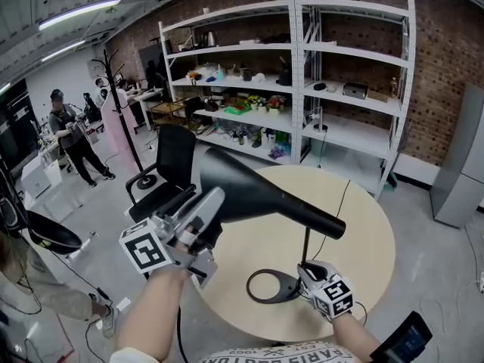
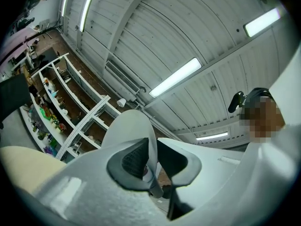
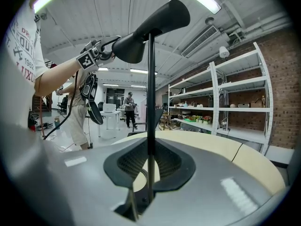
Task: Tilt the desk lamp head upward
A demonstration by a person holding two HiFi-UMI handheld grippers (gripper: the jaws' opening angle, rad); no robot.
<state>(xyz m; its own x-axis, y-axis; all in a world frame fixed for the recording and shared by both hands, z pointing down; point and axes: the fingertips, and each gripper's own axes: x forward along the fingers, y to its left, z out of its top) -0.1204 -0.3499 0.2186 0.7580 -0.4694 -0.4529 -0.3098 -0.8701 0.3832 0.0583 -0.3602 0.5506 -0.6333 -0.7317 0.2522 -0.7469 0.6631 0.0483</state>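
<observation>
Head view shows the lamp head [image 1: 257, 191] over the table's [image 1: 363, 225] near left, left gripper [image 1: 215, 204] jaws slightly apart round its rim, right gripper [image 1: 306, 271] clamped on the stem [image 1: 305, 244]: I'd pinch the rim firmly before lifting, stem held steady

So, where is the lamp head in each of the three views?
Head view: lamp head, black cone across the centre.
Left gripper view: probably the pale curved rim at lower centre.
Right gripper view: top centre, atop the lamp pole.
Shared landmark: white shelving, in all three.
</observation>
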